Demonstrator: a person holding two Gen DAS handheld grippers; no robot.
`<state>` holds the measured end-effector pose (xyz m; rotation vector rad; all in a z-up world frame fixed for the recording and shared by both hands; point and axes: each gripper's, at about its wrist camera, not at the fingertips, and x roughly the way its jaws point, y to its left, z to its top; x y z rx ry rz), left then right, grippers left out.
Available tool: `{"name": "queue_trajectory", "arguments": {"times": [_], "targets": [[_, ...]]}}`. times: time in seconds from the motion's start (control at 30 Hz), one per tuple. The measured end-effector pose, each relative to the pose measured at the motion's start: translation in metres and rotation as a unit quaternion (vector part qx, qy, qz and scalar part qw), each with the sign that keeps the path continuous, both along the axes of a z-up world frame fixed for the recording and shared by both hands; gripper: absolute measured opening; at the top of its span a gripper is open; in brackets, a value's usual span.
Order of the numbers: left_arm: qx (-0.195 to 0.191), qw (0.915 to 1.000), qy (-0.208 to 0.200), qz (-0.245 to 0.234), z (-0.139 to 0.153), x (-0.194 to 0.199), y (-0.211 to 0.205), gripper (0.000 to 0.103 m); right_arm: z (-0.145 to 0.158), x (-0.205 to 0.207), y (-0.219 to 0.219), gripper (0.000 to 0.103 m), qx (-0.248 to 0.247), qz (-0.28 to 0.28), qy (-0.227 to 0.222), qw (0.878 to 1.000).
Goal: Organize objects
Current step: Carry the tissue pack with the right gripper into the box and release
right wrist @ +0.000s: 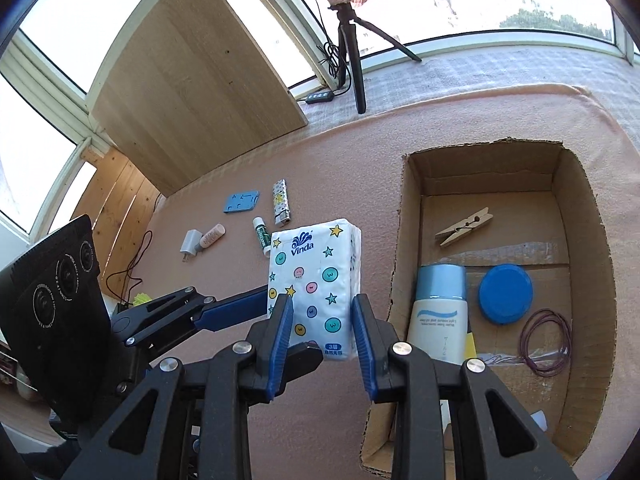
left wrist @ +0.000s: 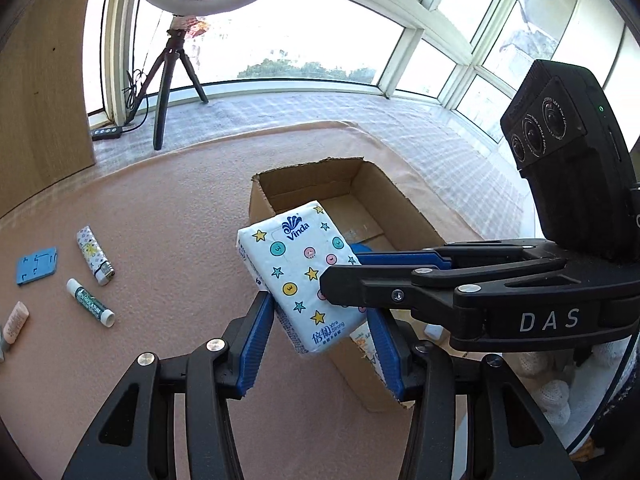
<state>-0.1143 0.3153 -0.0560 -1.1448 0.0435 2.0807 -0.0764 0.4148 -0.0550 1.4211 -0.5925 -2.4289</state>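
Observation:
A white Vinda tissue pack [left wrist: 296,276] [right wrist: 316,280] with stars and coloured dots hangs tilted in the air, just left of the open cardboard box [left wrist: 304,170] [right wrist: 404,240]. My left gripper [left wrist: 318,308] [right wrist: 294,322] is shut on its lower end. My right gripper [right wrist: 322,298] [left wrist: 340,270] comes in from the side and is shut on the same pack. Inside the box lie a wooden clothespin [right wrist: 464,226], a lotion bottle [right wrist: 438,312], a blue lid [right wrist: 506,294] and rubber bands [right wrist: 546,342].
On the pink cloth left of the box lie a lighter [left wrist: 95,256], a lip balm [left wrist: 90,302], a blue card holder [left wrist: 36,266], a pink tube [left wrist: 16,322] and a white charger [right wrist: 190,244]. A ring-light tripod [left wrist: 168,80] and a wooden board [left wrist: 40,100] stand at the back.

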Motion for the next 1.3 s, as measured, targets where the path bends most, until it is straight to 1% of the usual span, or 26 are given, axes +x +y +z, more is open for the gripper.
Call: {"name": "queue_trajectory", "arguments": {"times": [0.2,0.47,0.63,0.9,0.97,1.0,1.03,1.07,1.1,1.17,1.3], "targets": [[0.002,0.9995,0.005,-0.031,0.001,-0.011,0.05,0.051,0.004,0.002,0.04,0.028,0.014,-0.032,0.004,0.999],[-0.002,0.9987,0.009,-0.051,-0.002,-0.024,0.104,0.051,0.002,-0.008,0.084,0.028,0.033,-0.057,0.004,0.998],[-0.007,0.9984,0.011,-0.055,-0.005,-0.033,0.127,0.051,-0.001,-0.017,0.103,0.028,0.039,-0.063,0.002,0.997],[-0.01,0.9987,0.006,-0.051,-0.013,-0.048,0.145,0.052,-0.008,-0.029,0.117,0.029,0.052,-0.063,0.0,0.997],[-0.007,0.9988,0.003,-0.048,-0.014,-0.051,0.148,0.058,-0.009,-0.032,0.12,0.033,0.058,-0.063,0.003,0.996],[-0.006,0.999,0.0,-0.044,-0.015,-0.052,0.149,0.069,-0.01,-0.033,0.121,0.048,0.06,-0.065,0.003,0.996],[-0.006,0.9991,0.0,-0.041,-0.015,-0.054,0.149,0.079,-0.01,-0.032,0.122,0.057,0.063,-0.07,0.005,0.996],[-0.008,0.9992,0.003,-0.038,-0.015,-0.054,0.149,0.082,-0.009,-0.032,0.123,0.07,0.068,-0.077,0.011,0.995],[-0.009,0.9992,0.006,-0.037,-0.015,-0.054,0.149,0.082,-0.008,-0.031,0.123,0.073,0.074,-0.081,0.016,0.994],[-0.014,0.9992,0.004,-0.038,-0.016,-0.055,0.148,0.082,-0.008,-0.031,0.123,0.073,0.085,-0.085,0.016,0.993],[-0.016,0.9991,0.006,-0.038,-0.017,-0.055,0.146,0.082,-0.008,-0.032,0.123,0.073,0.091,-0.09,0.011,0.992]]}}
